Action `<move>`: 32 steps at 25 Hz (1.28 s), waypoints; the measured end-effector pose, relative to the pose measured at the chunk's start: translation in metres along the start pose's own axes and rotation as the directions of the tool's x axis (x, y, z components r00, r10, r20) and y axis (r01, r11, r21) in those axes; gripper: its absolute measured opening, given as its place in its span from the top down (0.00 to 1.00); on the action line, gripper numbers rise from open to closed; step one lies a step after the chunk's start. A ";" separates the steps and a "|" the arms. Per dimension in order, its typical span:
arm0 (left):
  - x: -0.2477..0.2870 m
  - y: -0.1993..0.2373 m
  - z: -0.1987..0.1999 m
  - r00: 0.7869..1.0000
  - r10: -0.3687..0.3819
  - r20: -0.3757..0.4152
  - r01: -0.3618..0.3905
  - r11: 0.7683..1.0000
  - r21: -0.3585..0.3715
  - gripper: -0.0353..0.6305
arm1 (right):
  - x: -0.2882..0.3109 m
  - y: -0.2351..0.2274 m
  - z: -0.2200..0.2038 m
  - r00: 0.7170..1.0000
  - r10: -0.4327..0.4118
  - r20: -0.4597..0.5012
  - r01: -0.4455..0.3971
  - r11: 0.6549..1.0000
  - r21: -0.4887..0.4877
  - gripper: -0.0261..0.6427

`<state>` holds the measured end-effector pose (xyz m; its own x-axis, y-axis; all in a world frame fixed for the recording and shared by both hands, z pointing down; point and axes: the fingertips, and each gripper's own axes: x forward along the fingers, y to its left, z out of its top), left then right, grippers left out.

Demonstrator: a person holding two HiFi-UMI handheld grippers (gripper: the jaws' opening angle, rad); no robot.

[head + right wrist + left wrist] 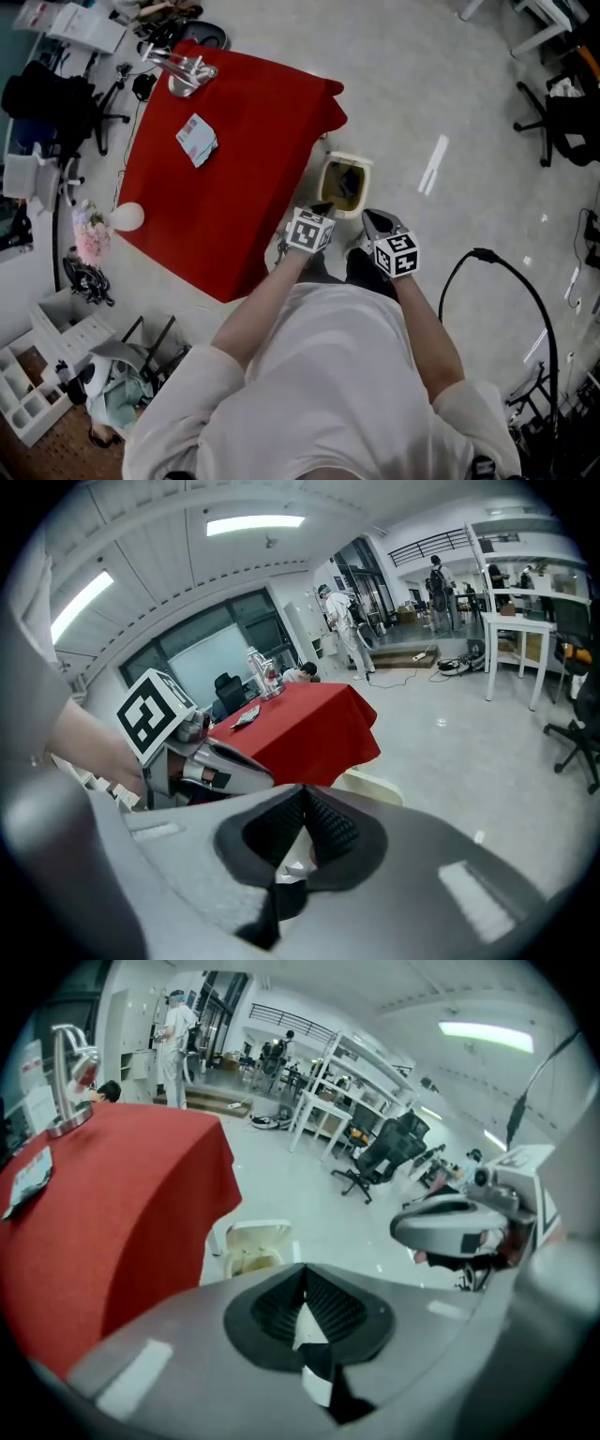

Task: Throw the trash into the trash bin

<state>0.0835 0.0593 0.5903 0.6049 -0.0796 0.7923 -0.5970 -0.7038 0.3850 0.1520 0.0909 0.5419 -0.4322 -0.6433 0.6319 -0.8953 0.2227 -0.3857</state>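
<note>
You hold both tools low in front of your body, side by side and aimed down toward the floor. The left gripper [302,1274] has its jaws pressed together, and the right gripper [302,794] looks the same. A pale sliver shows low behind each pair of pads, and it is unclear whether that is a scrap or part of the tool. Just beyond the tips, a cream trash bin [345,183] stands open on the floor, close beside the right edge of a table draped in red cloth [244,187]. Something dark lies inside the bin. The likeliest trash is a flat blue and white packet [197,141] lying toward the table's far left corner, well apart from the bin. To do this step well, spread one pair of jaws before you reach for the packet. Because it lies flat, catch it by an edge, then let go only when it hangs inside the bin's rim. A metal stand [183,70] sits at the far corner, and a white round object [127,217] rests at the left edge. Around you is a pale glossy floor with office chairs [553,122] to the right. A black cable [525,281] loops nearby, and white shelving [42,370] stands at the near left.
</note>
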 end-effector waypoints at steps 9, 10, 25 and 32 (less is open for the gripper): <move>-0.035 0.012 0.031 0.998 0.039 0.056 -0.038 0.999 -0.014 0.94 | -0.010 0.018 0.021 1.000 0.004 0.022 -0.003 1.000 -0.023 0.96; -0.041 0.018 0.034 0.997 0.048 0.058 -0.047 0.999 -0.019 0.94 | -0.010 0.021 0.026 1.000 0.008 0.024 -0.007 1.000 -0.030 0.96; -0.160 0.187 0.044 0.936 0.320 0.148 -0.278 0.928 -0.249 0.78 | 0.039 0.064 0.089 0.997 0.074 0.020 -0.070 0.986 -0.151 0.96; -0.194 0.258 0.033 0.910 0.389 0.144 -0.356 0.910 -0.211 0.71 | 0.081 0.097 0.118 0.995 0.099 0.025 -0.093 0.979 -0.183 0.96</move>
<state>-0.1703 -0.1305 0.5206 0.3940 -0.4478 0.8027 -0.8699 -0.4637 0.1683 0.0431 -0.0266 0.4762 -0.5158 -0.6363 0.5737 -0.8559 0.4116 -0.3130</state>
